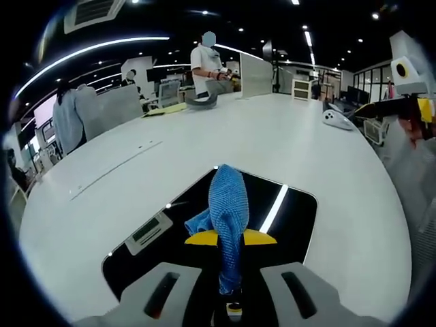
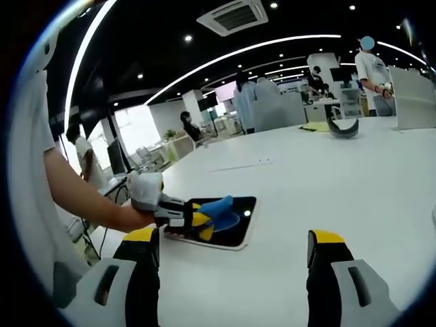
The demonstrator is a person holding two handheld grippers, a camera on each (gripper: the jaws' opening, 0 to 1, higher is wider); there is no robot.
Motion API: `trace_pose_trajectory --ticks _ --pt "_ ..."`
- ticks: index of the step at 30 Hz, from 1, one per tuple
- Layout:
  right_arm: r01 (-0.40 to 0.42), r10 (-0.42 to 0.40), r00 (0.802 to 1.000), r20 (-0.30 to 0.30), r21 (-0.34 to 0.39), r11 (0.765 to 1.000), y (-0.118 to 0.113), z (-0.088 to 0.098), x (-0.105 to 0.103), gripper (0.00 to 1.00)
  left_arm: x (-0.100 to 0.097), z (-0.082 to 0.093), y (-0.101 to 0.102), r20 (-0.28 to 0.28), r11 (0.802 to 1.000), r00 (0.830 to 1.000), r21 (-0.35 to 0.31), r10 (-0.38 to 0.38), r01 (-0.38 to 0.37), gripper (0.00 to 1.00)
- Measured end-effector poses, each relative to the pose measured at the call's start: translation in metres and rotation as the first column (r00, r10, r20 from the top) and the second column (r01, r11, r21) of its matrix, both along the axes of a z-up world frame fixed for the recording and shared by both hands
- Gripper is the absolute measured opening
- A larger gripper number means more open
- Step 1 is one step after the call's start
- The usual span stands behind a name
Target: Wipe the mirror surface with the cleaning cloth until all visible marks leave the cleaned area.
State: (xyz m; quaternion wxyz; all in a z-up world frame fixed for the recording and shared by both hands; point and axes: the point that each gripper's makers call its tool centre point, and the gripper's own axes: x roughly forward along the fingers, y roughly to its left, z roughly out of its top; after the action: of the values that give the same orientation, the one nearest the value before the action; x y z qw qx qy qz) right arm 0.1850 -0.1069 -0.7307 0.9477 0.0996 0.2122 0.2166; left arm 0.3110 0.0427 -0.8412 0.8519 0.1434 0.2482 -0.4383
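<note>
A blue cleaning cloth (image 1: 228,211) is pinched between the yellow-tipped jaws of my left gripper (image 1: 230,238) and lies on the dark mirror (image 1: 293,218), which rests flat on the white table (image 1: 272,136). The mirror reflects ceiling light strips. From the right gripper view, the mirror (image 2: 238,228) lies at centre left with the cloth (image 2: 221,210) on it, and the left gripper (image 2: 194,219) comes in from the left, held by a person's hand. My right gripper (image 2: 231,248) stands open above the bare table, nearer than the mirror, with nothing between its jaws.
The right gripper (image 1: 409,102) shows at the right edge of the left gripper view. A white object (image 1: 337,119) lies far right on the table. A dark curved object (image 2: 343,129) and papers sit at the far end, near several people.
</note>
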Motion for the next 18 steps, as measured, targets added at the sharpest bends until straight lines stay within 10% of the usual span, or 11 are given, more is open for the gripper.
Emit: trace_pose_trajectory --ticks 18 --pt "-0.012 0.012 1.000 0.007 0.006 1.000 0.006 0.000 0.001 0.91 -0.003 0.000 0.011 0.002 1.000 1.000 0.003 0.002 -0.002 0.07"
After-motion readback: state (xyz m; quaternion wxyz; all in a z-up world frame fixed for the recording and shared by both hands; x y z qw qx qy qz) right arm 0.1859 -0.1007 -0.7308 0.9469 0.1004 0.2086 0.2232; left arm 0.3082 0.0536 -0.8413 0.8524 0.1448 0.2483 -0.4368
